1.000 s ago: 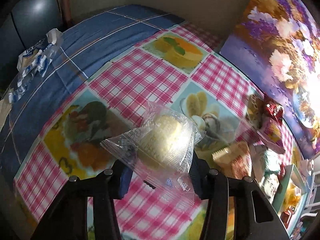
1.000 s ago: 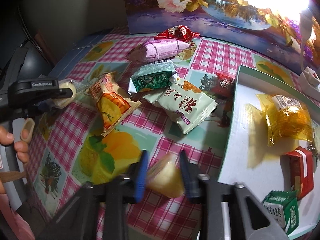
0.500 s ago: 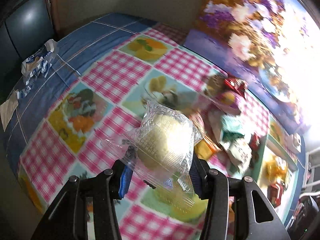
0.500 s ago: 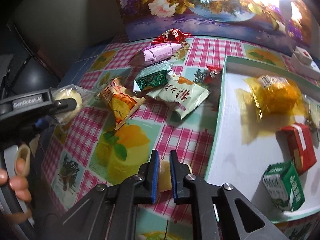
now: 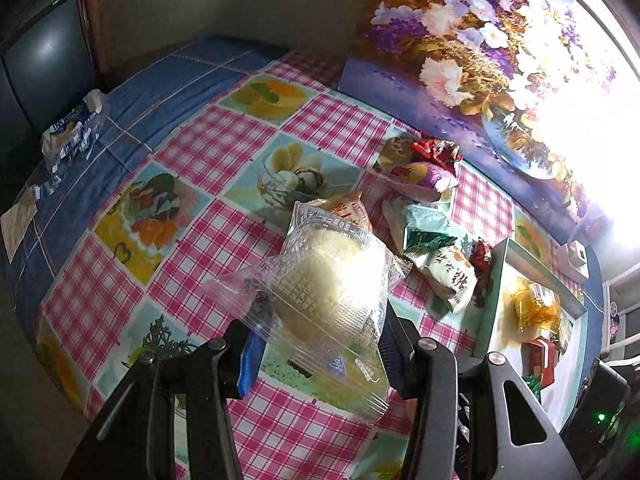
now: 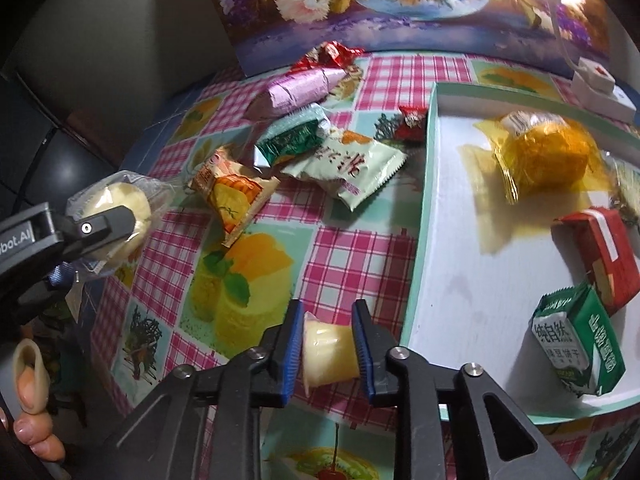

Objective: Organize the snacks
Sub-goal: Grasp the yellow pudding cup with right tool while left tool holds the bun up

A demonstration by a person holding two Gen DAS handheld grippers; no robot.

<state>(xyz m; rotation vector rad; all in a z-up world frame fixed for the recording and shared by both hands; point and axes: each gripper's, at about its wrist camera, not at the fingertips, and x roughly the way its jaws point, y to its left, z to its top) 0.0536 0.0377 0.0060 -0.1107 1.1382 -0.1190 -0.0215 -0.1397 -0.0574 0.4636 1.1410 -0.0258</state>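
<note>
On my left, the left gripper [image 5: 320,344] has its fingers clamped on the clear-wrapped cake [image 5: 332,292], which I have carried up off the tabletop [image 6: 352,248] and across toward the tray [image 6: 424,208], now near at its right. In the middle the loose snack pile [image 6: 320,148] waits untouched. On my right, the right gripper [image 6: 326,354] was pinched tight on the yellow jelly cup [image 6: 328,352] and its fingers are now opening around it beside the tray's edge, so I judge that snack is not yet binned.
</note>
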